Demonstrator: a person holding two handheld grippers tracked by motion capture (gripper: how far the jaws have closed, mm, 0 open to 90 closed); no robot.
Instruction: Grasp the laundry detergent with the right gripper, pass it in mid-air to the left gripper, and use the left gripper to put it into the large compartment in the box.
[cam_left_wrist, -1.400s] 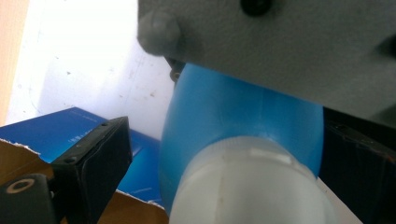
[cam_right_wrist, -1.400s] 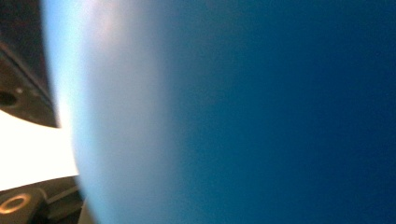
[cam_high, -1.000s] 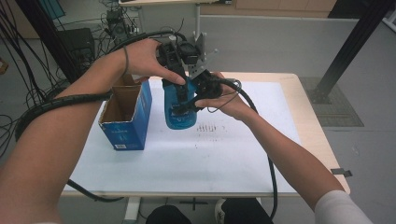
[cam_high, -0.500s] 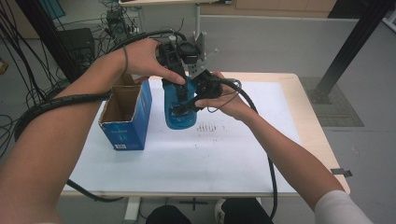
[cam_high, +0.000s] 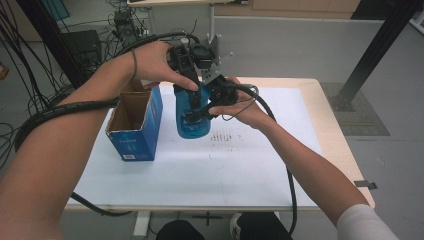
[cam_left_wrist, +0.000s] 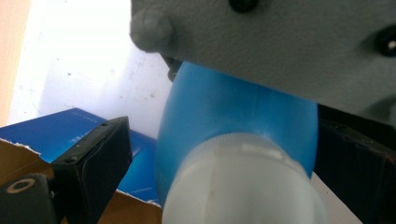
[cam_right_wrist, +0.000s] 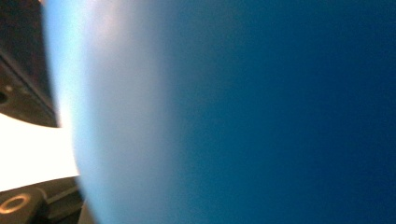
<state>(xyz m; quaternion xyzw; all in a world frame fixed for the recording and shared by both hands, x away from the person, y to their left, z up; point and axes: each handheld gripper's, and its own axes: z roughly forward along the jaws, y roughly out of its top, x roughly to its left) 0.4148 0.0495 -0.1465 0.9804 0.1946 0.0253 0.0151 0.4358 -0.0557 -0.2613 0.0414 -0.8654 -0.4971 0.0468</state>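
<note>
Now, bottle: translucent blue plastic bottle (cam_high: 192, 115) with a white cap (cam_left_wrist: 243, 182), held upright in the air above the white-covered worktop (cam_high: 260, 165), just right of the open blue cardboard box (cam_high: 135, 125).
Right claw: the right claw (cam_high: 200, 111) comes in from the right and is clenched on the bottle's body, jaws pinched across the blue wall.
Left claw: the left claw (cam_high: 192, 82) comes down from above at the bottle's neck; in the left gripper view one jaw stands off to the left of the white cap with a gap, so it looks released around the cap rather than gripping it.
Box: standing near the left edge of the worktop, flaps open, inside looks bare.
Risk, slip: the bottle wall is smooth and rounded; a side pinch could let it rotate or slide downward.
Risk, cap: if the left claw closes off-centre, it may skid off and knock the bottle against the box.
Risk, squeeze: a hard clench could dent the soft plastic.
</note>
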